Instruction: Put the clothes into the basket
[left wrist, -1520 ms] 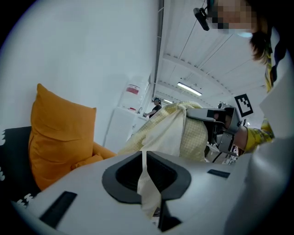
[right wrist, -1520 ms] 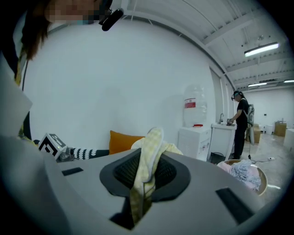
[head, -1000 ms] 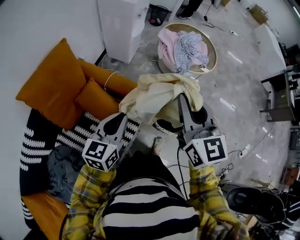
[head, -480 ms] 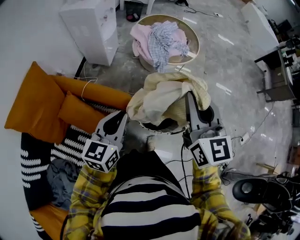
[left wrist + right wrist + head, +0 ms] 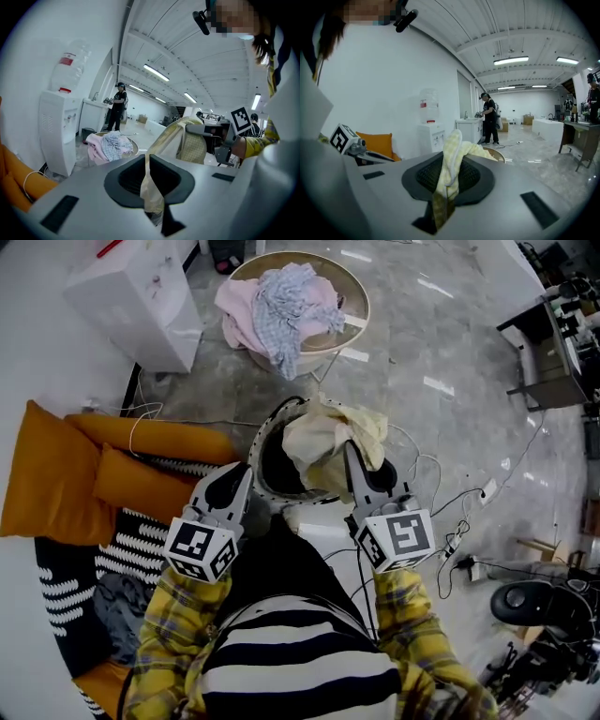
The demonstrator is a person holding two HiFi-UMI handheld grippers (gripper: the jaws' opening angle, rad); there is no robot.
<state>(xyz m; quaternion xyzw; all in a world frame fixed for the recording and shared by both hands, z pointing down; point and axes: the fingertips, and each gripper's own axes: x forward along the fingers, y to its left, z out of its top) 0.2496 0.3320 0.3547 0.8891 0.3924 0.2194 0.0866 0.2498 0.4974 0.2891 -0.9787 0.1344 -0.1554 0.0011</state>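
Left gripper [image 5: 146, 164] and right gripper [image 5: 447, 164] — fingers clenched on the pale-yellow garment [image 5: 323, 439].

The floor [image 5: 422, 343] up to the basket [image 5: 364, 298] is bare. A white water cooler [image 5: 141, 296] stands left of it; cables [image 5: 424, 463] lie right.

Grey floor [image 5: 441, 334]: round basket [image 5: 366, 306], white water dispenser [image 5: 131, 301], sofa [image 5: 141, 442].

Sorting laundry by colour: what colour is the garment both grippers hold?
Pale yellow garment, finely checked; right gripper view shows it best.
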